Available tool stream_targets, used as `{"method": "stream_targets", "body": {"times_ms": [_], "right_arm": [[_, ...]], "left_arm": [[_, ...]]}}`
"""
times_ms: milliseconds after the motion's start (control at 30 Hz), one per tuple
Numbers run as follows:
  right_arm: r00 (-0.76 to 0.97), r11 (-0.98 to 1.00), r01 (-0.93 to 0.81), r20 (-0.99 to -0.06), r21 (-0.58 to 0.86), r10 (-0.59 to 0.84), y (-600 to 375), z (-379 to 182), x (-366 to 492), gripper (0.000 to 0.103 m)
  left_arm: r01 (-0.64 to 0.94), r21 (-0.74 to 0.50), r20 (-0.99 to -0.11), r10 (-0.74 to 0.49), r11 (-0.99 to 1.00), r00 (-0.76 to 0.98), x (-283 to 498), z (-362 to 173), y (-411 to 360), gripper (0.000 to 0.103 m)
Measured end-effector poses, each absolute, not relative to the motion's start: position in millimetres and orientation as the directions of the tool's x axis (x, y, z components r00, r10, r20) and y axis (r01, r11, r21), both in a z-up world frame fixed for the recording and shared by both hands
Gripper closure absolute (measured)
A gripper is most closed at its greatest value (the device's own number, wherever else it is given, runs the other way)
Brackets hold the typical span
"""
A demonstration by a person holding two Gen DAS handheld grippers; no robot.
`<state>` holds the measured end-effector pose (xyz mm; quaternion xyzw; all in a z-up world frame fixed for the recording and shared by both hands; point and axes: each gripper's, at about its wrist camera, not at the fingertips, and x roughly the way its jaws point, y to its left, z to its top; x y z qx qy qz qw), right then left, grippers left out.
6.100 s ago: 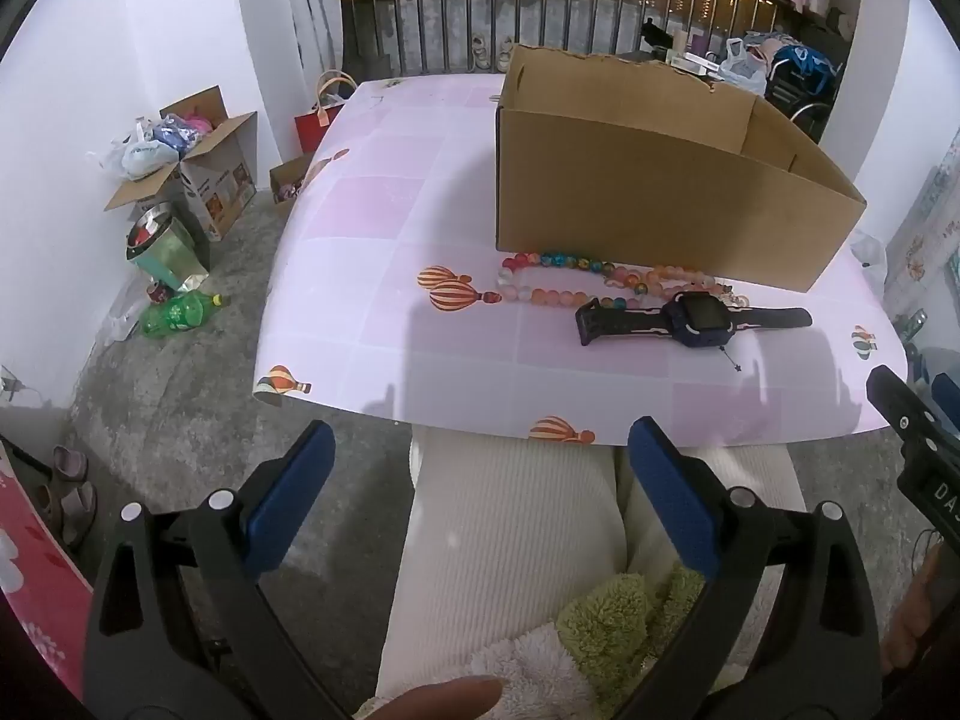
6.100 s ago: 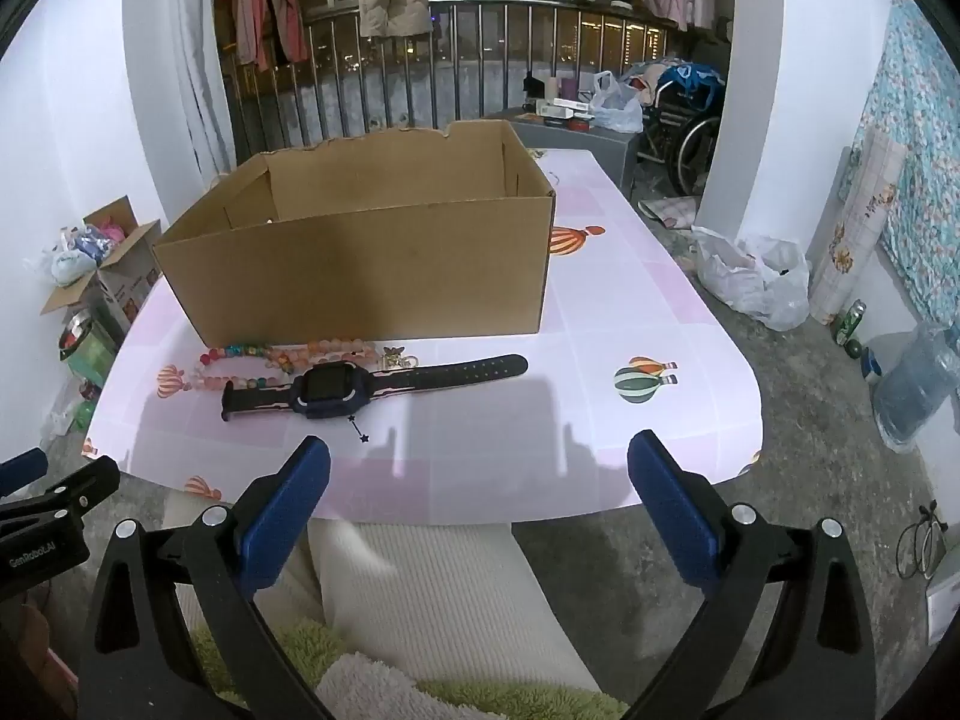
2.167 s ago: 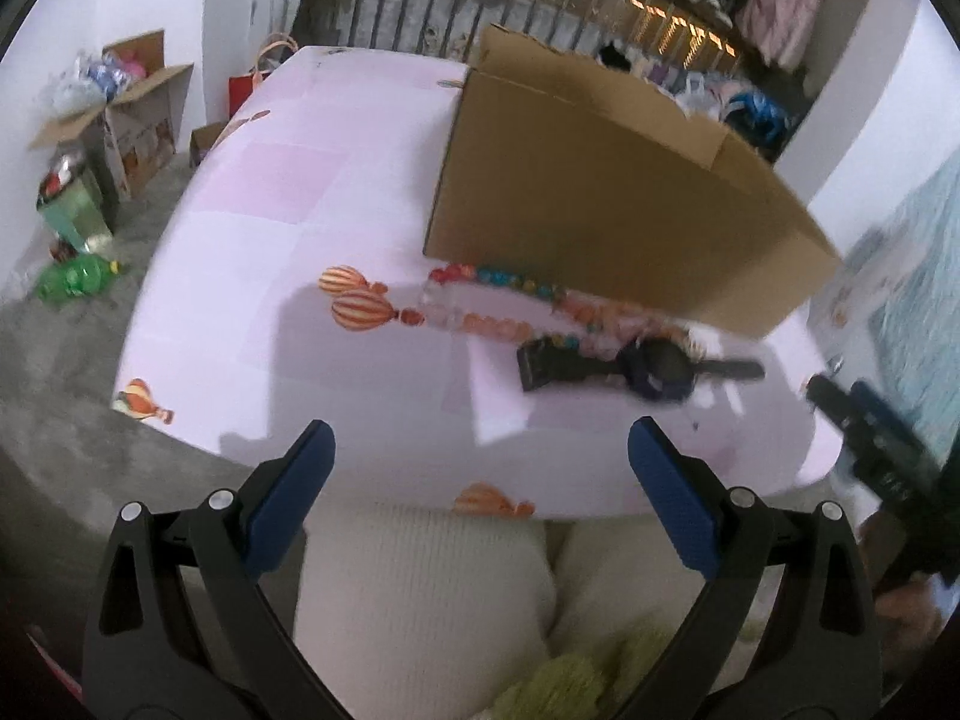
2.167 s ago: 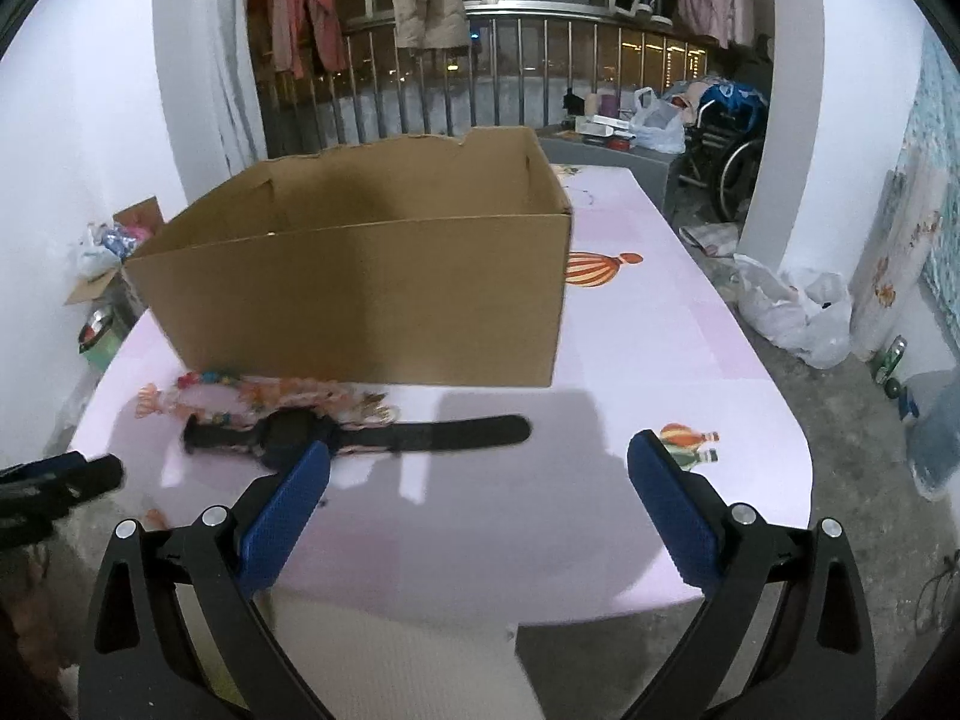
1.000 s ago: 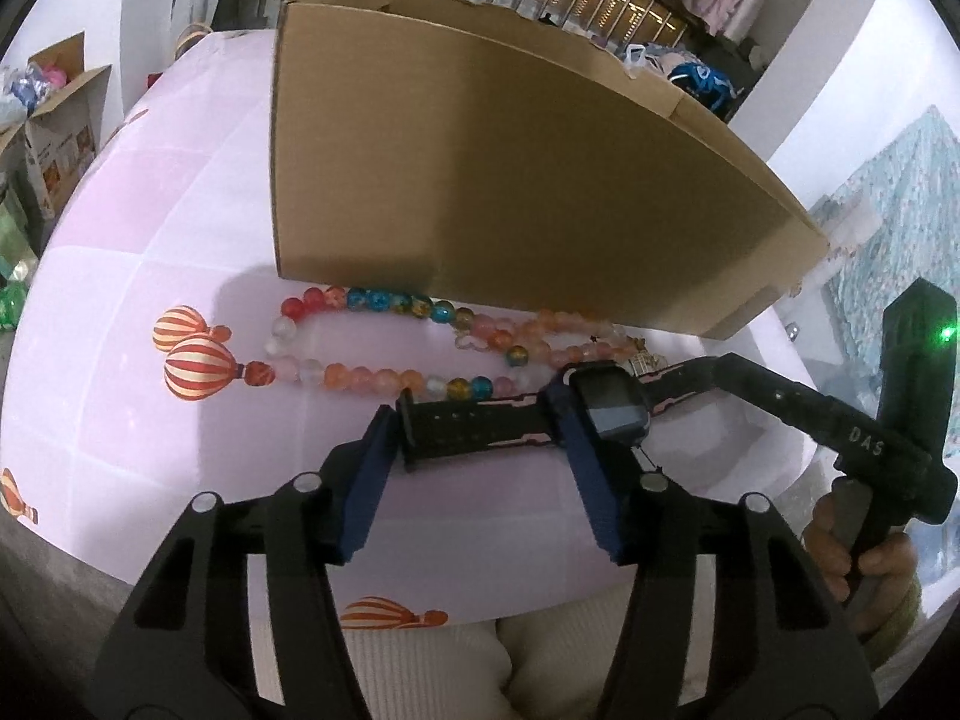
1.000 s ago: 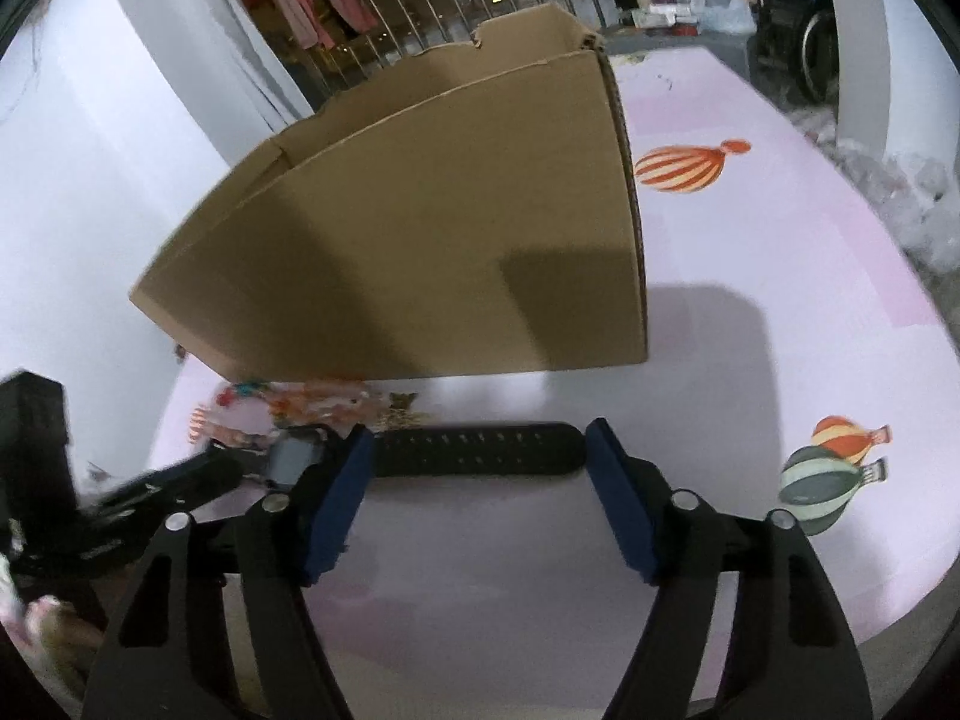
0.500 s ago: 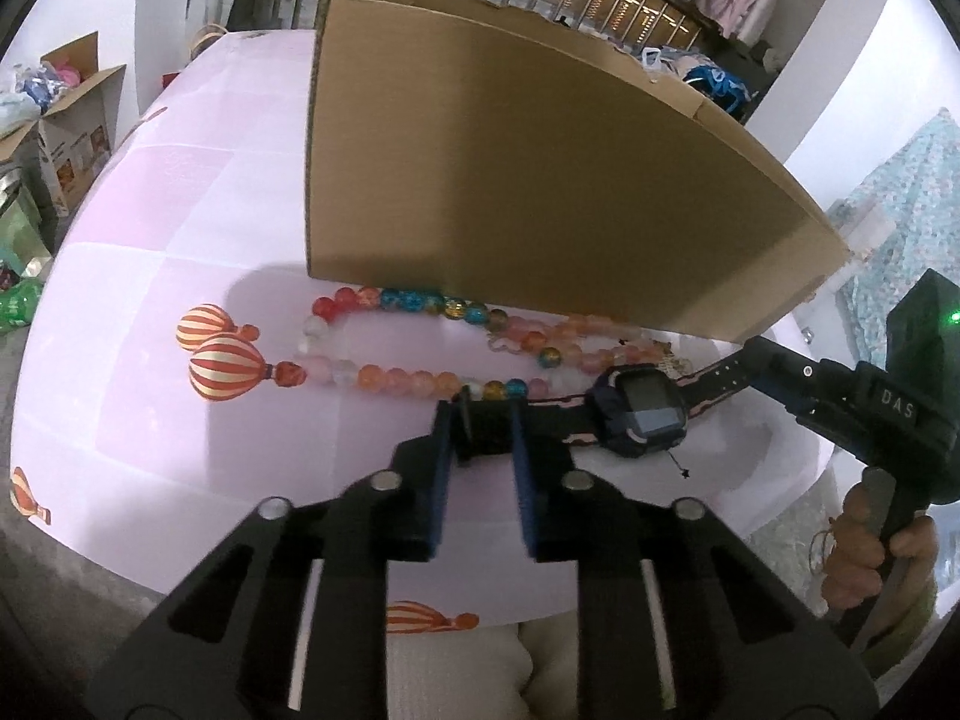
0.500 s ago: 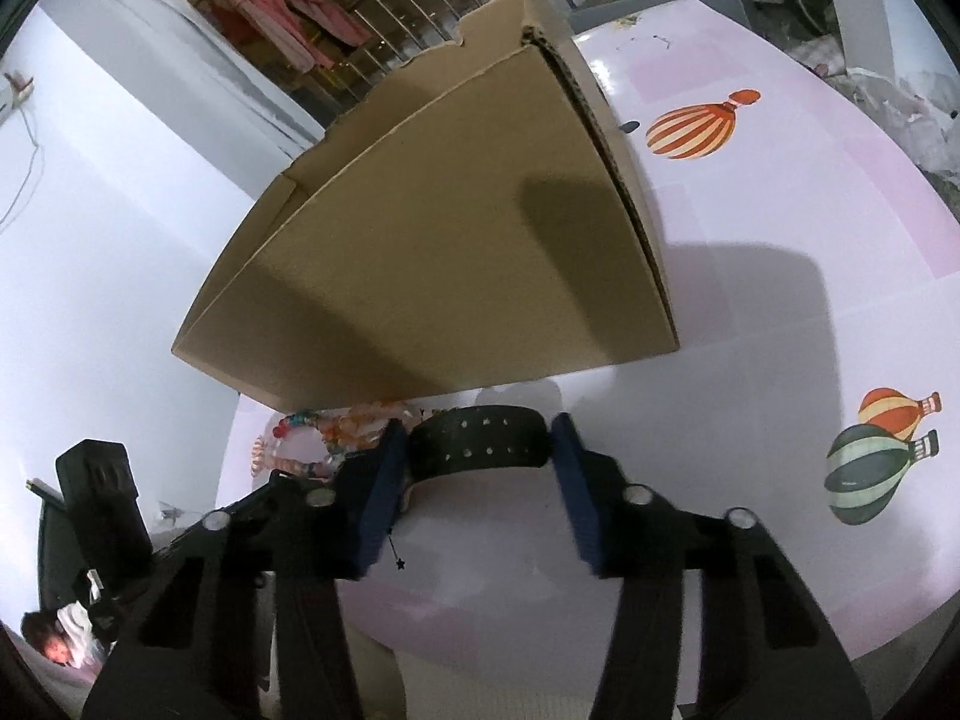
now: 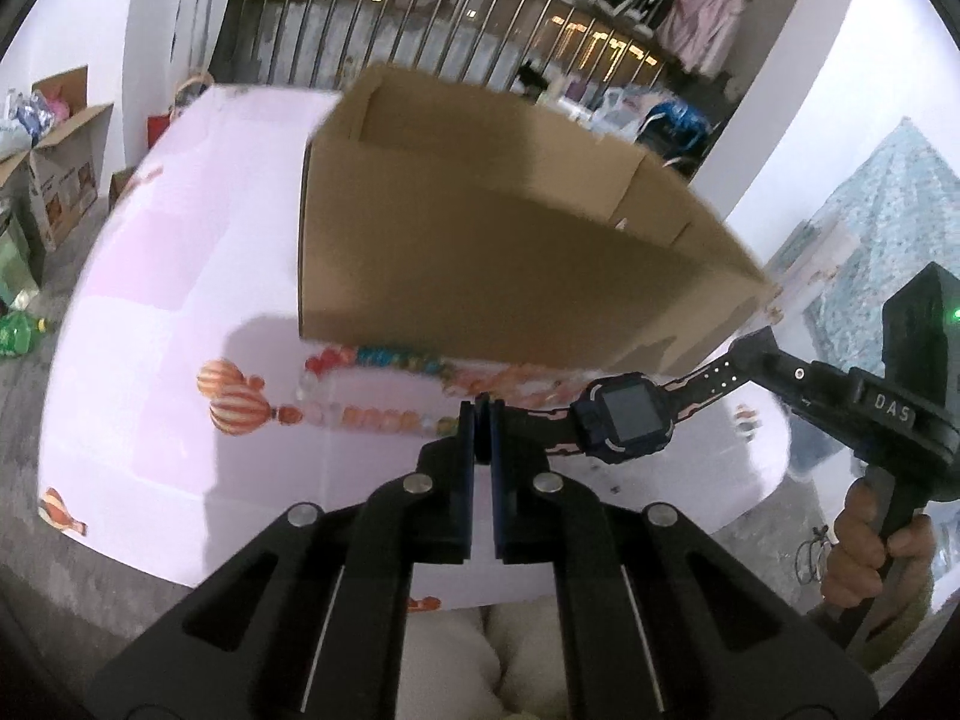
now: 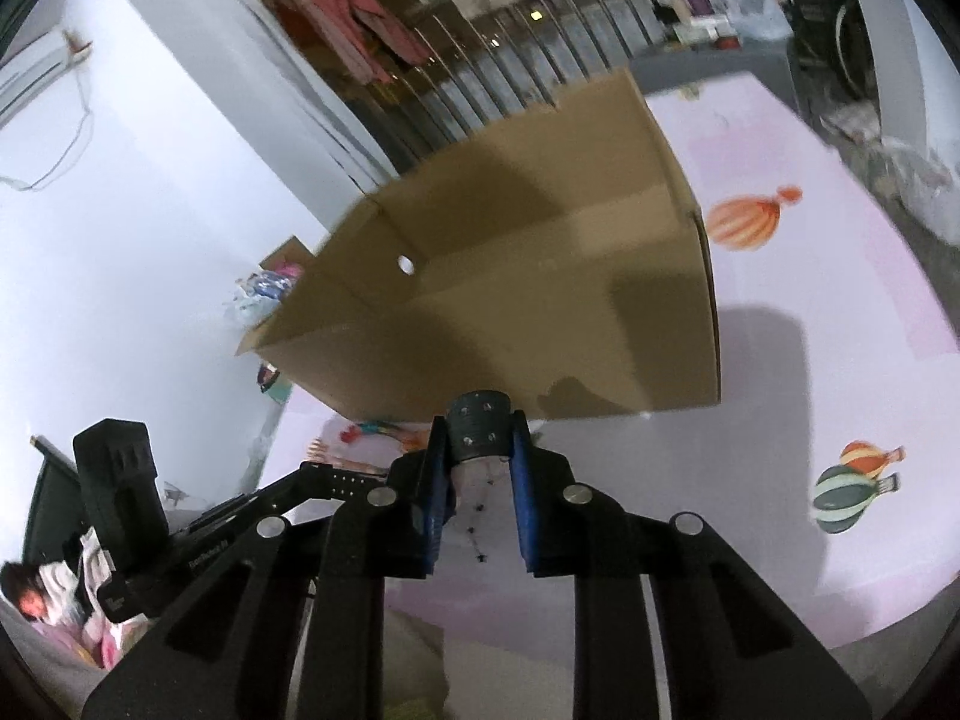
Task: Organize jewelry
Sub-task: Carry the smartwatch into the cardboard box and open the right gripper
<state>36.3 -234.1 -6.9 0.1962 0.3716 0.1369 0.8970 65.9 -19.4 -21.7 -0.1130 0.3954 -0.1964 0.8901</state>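
A dark blue smartwatch [image 9: 627, 418] hangs in the air between my two grippers, above the pink table. My left gripper [image 9: 482, 414] is shut on one end of its strap. My right gripper [image 10: 480, 438] is shut on the other strap end [image 10: 482, 425]; it shows at the right of the left wrist view [image 9: 750, 354]. A colourful bead necklace [image 9: 384, 387] lies on the table in front of the open cardboard box [image 9: 510, 258]. The box also shows in the right wrist view [image 10: 540, 312], empty as far as visible.
The pink table [image 9: 168, 312] has balloon prints [image 10: 852, 495]. Its near edge is just below my grippers, above the person's lap. A railing and hanging clothes stand behind. Open boxes and bags [image 9: 54, 144] sit on the floor at the left.
Both grippers have closed fully on the watch strap ends and lifted the watch off the table. The views have risen and tilted, so the box interior now shows.
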Motion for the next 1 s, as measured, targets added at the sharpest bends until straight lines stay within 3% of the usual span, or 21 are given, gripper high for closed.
{"method": "stream_targets", "body": {"times_ms": [267, 467, 767, 1000], "right_arm": [[0.762, 0.904, -0.213, -0.516, 0.371, 0.391, -229, 61, 30, 0.083], [0.751, 0.909, -0.239, -0.528, 0.343, 0.397, -230, 89, 101, 0.083], [0.537, 0.94, -0.074, -0.782, 0.332, 0.318, -227, 43, 255, 0.084], [0.444, 0.973, 0.034, -0.876, 0.23, 0.191, -232, 11, 289, 0.081]], "left_arm": [[0.348, -0.339, -0.525, -0.483, 0.874, 0.701, 59, 55, -19, 0.099], [0.372, -0.283, -0.459, -0.465, 0.884, 0.757, 117, 117, -27, 0.099], [0.28, -0.167, -0.709, -0.312, 0.945, 0.632, 270, 86, -73, 0.099], [0.261, -0.066, -0.825, -0.2, 0.963, 0.528, 312, 44, -99, 0.099]]}}
